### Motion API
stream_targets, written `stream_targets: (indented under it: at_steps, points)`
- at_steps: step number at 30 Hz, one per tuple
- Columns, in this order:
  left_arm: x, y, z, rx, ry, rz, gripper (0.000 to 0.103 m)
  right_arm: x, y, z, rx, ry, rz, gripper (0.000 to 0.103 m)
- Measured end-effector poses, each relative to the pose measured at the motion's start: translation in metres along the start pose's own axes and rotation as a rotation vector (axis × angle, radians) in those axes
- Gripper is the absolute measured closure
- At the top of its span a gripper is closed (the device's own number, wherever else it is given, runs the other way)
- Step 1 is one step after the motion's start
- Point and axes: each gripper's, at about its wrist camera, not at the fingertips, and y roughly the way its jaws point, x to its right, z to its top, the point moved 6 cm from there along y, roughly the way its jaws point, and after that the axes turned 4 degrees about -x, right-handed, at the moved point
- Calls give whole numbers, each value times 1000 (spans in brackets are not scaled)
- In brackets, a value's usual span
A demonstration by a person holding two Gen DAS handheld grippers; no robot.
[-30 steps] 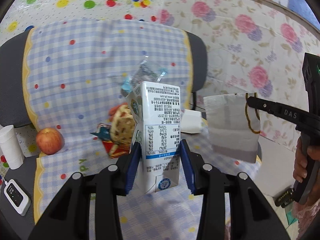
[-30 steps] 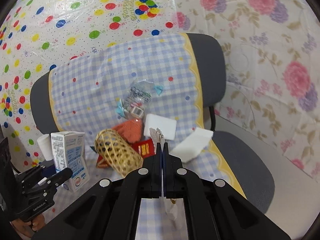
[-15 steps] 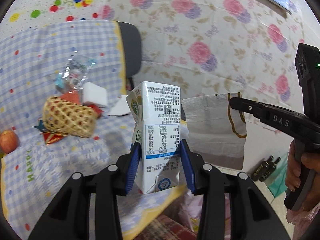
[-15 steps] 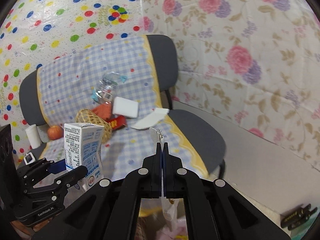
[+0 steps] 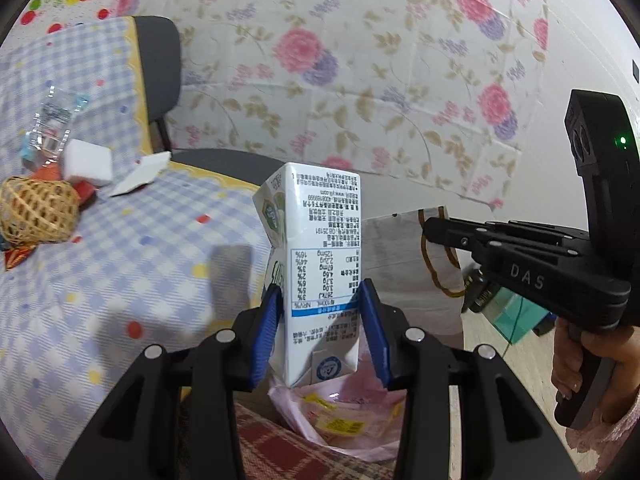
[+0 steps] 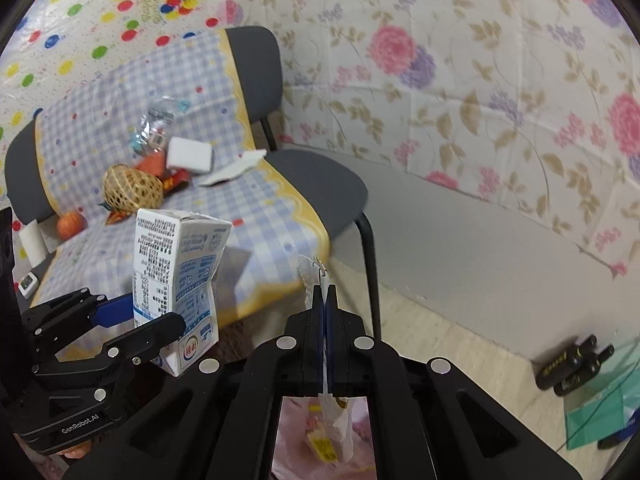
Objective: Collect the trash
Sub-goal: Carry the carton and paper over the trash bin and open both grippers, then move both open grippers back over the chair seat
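Observation:
A white milk carton [image 5: 320,232] with printed text stands upright between the blue pads of my left gripper [image 5: 320,300], which is shut on its lower half. The carton [image 6: 176,264] and left gripper [image 6: 158,316] also show in the right wrist view, at lower left. My right gripper [image 6: 323,292] is shut on the top edge of a white paper bag [image 5: 400,264] with a gold loop handle, which hangs just right of the carton. Below both grippers lies an open pink plastic bag [image 5: 340,420] holding yellow wrappers.
A grey chair [image 6: 332,184] draped in a blue checked cloth [image 5: 120,272] holds a wicker ball [image 6: 132,188], an apple [image 6: 70,224], a white block [image 6: 190,154], a crushed clear bottle [image 6: 158,120] and a red wrapper [image 6: 174,180]. Black bottles [image 6: 572,364] and a green bag [image 6: 600,412] sit on the floor.
Both grippers swung right, off the chair seat and past its edge, and sank lower. The carton and paper bag went with them; the pink bag has come into view underneath.

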Motion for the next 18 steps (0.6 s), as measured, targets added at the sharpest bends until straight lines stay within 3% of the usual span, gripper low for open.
stream_targets:
  at_steps: [7,11,13,18]
  points:
    - [26,28,-8,-71,46,-33,63,32,7,-31,-72,62,-22,97]
    - [25,36,-7,-90,35,-26,40,41,17,-38,-101,86,-17,97]
    - [23,34,-7,-89,35,-17,38,43,21,-39,-111,100,-9,88]
    - [2,19,4,-53,10,49,38,45,14,-29,-73,109,-7,87]
